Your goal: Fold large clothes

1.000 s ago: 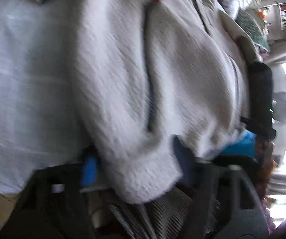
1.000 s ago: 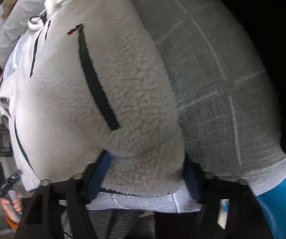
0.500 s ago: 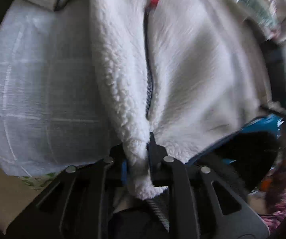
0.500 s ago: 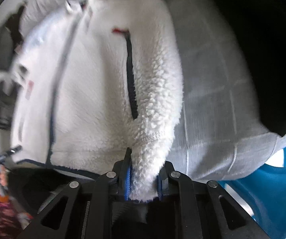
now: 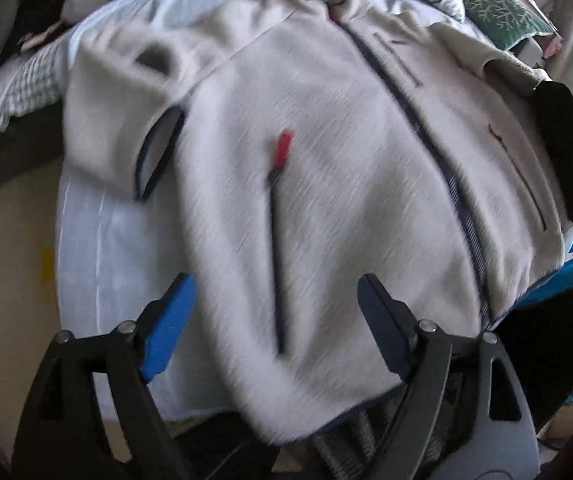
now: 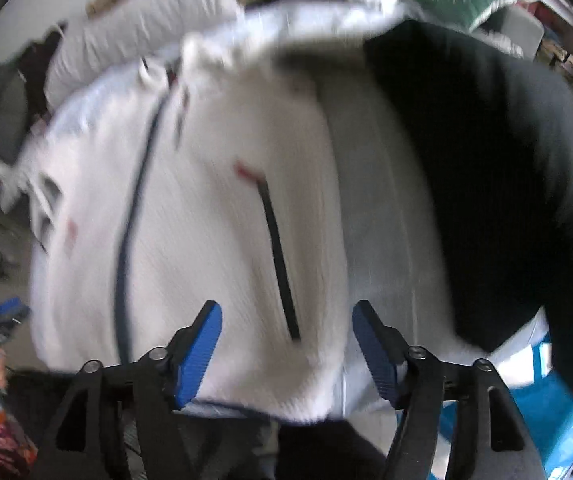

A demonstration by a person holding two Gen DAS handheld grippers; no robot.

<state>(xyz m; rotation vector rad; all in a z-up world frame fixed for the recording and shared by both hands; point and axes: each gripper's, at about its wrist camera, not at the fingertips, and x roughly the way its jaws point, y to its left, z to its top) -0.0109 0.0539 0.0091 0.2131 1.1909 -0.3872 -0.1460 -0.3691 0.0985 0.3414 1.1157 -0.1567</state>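
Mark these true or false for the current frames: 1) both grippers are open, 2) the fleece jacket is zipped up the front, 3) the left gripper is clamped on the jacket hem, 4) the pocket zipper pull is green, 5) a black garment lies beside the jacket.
1) The left gripper and the right gripper are both open: true.
2) The fleece jacket is closed along its front zipper: true.
3) The left gripper is clamped on the hem: false. Its jaws stand apart with nothing pinched between them.
4) The zipper pull is green: false. It is red.
5) A black garment lies beside the jacket: true, on the right in the right wrist view.
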